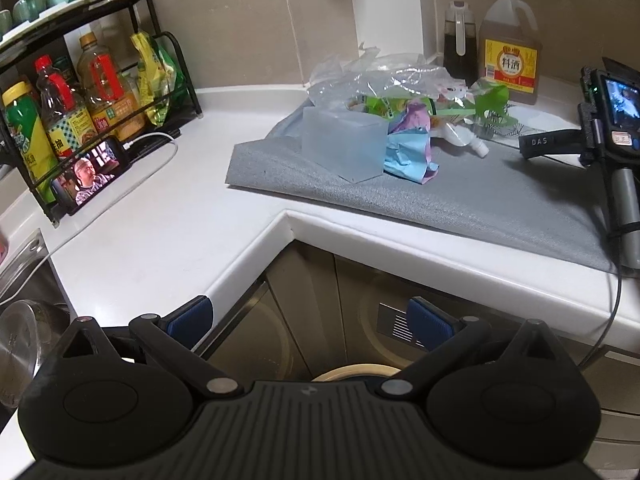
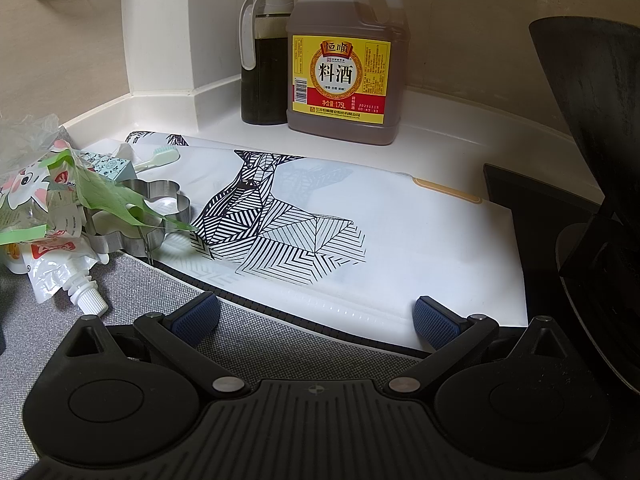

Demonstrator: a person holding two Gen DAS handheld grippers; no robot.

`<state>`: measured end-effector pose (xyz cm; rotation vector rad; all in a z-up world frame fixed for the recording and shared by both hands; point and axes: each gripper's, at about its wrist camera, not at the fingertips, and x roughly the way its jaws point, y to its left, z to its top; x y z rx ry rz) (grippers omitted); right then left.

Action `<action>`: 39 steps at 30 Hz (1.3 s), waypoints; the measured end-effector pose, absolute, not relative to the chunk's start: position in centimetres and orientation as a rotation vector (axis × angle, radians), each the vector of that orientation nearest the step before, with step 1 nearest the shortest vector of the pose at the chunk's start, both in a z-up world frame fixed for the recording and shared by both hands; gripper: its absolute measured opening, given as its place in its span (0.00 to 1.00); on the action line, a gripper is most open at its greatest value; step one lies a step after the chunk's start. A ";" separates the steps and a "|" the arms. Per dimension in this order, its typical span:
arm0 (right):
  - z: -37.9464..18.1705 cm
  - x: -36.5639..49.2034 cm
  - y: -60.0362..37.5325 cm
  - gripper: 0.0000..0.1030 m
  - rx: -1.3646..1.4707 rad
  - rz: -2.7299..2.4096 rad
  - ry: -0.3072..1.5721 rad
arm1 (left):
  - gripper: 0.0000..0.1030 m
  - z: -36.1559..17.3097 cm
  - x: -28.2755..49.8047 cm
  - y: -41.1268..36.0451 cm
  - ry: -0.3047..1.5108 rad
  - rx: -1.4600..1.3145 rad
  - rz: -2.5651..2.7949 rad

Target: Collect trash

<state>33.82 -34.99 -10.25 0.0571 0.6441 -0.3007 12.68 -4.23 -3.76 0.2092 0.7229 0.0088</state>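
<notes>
Spread left claw (image 1: 310,318); phone (image 1: 90,176) alongside

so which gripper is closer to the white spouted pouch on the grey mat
Right. The right gripper hovers over the grey mat, fingers open, with the spouted pouch just ahead to its left. The left gripper sits back off the counter edge, well short of it.
</notes>
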 end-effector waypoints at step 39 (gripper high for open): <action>-5.0 30.1 -32.9 1.00 0.282 0.205 0.254 | 1.00 -1.7 20.5 -7.9 0.666 0.257 0.122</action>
